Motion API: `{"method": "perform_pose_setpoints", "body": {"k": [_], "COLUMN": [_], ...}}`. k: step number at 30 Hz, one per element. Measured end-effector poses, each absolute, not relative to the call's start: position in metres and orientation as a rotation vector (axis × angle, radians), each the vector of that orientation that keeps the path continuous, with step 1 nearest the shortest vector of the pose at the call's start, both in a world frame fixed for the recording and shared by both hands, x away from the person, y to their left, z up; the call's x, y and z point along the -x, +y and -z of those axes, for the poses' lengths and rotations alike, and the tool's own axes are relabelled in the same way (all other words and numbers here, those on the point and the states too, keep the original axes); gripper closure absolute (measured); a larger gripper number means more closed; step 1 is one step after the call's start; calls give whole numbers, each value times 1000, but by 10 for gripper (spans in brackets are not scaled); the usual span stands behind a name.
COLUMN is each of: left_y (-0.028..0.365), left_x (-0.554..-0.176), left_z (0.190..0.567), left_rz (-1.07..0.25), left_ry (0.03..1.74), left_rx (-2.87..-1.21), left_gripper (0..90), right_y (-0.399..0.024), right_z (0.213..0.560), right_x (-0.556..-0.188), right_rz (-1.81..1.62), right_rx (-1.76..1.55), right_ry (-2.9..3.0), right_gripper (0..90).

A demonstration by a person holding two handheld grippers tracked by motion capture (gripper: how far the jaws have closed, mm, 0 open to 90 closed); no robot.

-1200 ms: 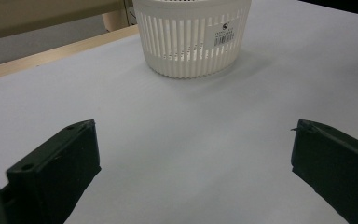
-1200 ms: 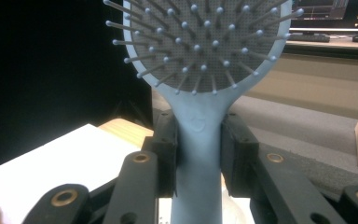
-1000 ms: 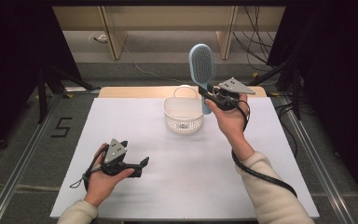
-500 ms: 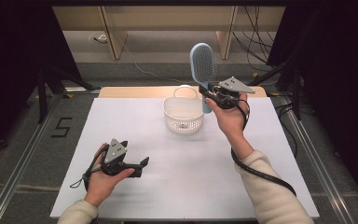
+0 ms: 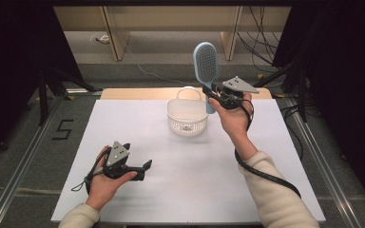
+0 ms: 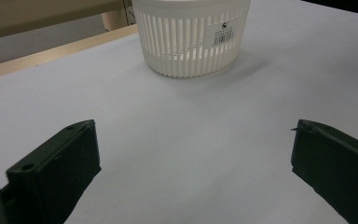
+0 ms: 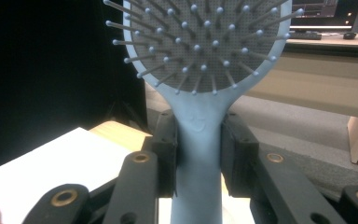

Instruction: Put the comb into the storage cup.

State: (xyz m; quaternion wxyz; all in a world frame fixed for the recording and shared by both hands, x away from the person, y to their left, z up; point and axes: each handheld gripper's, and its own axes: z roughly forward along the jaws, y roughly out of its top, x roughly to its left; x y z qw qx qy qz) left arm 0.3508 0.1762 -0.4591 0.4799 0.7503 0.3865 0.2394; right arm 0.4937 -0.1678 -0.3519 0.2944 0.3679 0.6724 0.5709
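A light blue hairbrush stands upright above the far side of the table, bristle head up. My right gripper is shut on its handle, just right of a white slotted basket. In the right gripper view the handle is pinched between the two black pads, with the bristle head above. My left gripper rests low over the near left of the white table, jaws open and pointing right. In the left gripper view nothing lies between its fingers, and the basket stands farther off.
The white tabletop spreads between the two hands, with a wooden strip along its far edge. Metal rails run down both sides of the table. Wooden furniture legs and cables lie on the floor beyond.
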Motion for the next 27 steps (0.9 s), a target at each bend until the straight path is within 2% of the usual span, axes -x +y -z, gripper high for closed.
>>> {"method": "perform_pose_setpoints", "body": {"k": [27], "left_y": [176], "left_x": [-351], "left_z": [459], "left_rz": [-584], "left_ry": [942], "left_rx": [-1830], "left_gripper": [5], "right_y": [-161], "right_z": [352], "right_x": [-501], "right_rz": [-1518], "right_rx": [-987], "right_ry": [1799], "right_gripper": [707]}}
